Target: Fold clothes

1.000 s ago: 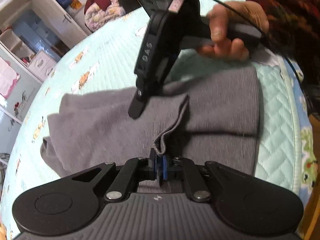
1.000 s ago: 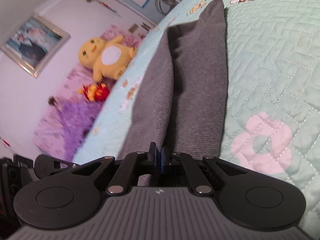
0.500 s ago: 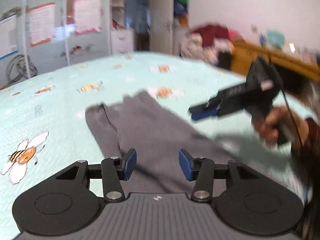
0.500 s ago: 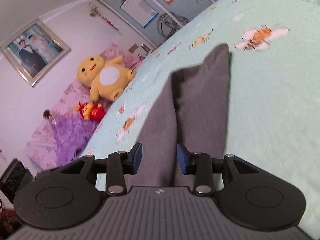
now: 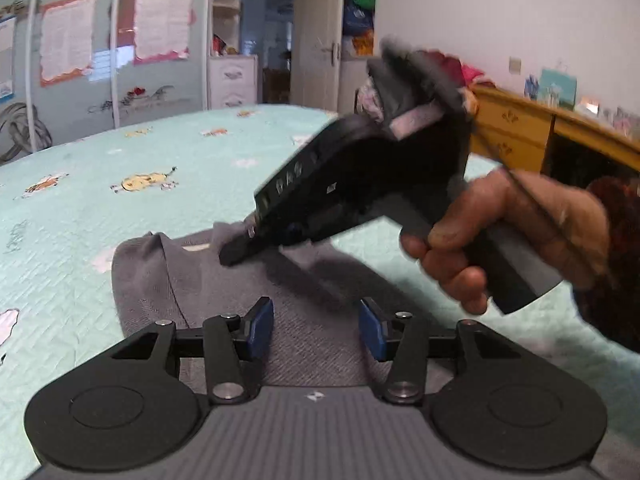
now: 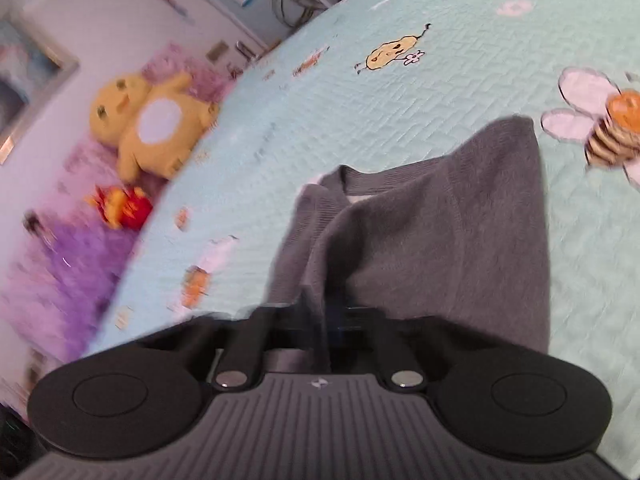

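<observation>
A grey sweater (image 5: 160,280) lies folded lengthwise on the mint quilted bedspread (image 5: 120,200), its collar at the far end. My left gripper (image 5: 316,320) hovers open over the near part, blue pads (image 5: 260,328) apart with only flat fabric beneath. A hand (image 5: 500,232) holds my right gripper (image 5: 236,252), whose tip reaches the sweater near the collar. In the blurred right wrist view the right gripper (image 6: 324,320) is shut, with a raised ridge of the sweater (image 6: 460,248) running into its jaws.
A yellow plush toy (image 6: 152,128), a red toy (image 6: 120,208) and a purple blanket (image 6: 68,264) lie at the bed's head. A wooden dresser (image 5: 516,128) stands beyond the bed on the right. Open bedspread (image 6: 440,60) surrounds the sweater.
My left gripper let go of the sweater's edge, opened and rolled level. My right gripper opened, swept across the sweater toward the collar end and shut again.
</observation>
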Available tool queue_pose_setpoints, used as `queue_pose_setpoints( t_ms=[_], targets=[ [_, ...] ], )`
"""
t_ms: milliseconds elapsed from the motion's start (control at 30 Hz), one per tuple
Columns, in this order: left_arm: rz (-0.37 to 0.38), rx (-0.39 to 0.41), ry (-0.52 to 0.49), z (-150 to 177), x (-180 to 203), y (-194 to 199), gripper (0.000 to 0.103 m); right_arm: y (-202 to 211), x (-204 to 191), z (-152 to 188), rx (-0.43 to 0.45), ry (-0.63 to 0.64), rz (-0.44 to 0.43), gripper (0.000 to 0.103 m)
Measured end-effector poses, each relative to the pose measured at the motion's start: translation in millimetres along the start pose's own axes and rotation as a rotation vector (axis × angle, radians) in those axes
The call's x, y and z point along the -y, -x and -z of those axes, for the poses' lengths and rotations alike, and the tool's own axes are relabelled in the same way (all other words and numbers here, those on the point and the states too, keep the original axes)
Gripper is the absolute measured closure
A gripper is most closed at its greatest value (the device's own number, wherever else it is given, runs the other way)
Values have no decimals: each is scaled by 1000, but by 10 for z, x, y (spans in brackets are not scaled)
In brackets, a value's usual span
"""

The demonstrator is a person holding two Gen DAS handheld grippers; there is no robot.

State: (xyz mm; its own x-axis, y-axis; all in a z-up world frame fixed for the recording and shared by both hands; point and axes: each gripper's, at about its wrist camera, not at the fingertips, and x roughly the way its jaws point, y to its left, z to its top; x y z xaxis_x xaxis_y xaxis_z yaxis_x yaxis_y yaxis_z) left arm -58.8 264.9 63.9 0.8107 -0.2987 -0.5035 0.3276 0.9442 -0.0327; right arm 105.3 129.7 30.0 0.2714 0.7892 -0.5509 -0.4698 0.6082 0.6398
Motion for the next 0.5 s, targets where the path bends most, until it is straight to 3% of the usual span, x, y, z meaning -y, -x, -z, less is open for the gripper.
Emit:
queue_pose_setpoints(
  t_ms=[167, 333, 500],
  targets=[
    [10, -16, 25, 130, 7, -114, 51, -230, 42, 86, 34, 151, 70, 102],
    [-10, -1, -37, 162, 144, -9, 45, -200, 341, 214, 103, 9, -45, 102],
    [-19, 40, 3, 54, 49, 79, 45, -3, 297, 237, 110, -18, -62, 94]
  ],
)
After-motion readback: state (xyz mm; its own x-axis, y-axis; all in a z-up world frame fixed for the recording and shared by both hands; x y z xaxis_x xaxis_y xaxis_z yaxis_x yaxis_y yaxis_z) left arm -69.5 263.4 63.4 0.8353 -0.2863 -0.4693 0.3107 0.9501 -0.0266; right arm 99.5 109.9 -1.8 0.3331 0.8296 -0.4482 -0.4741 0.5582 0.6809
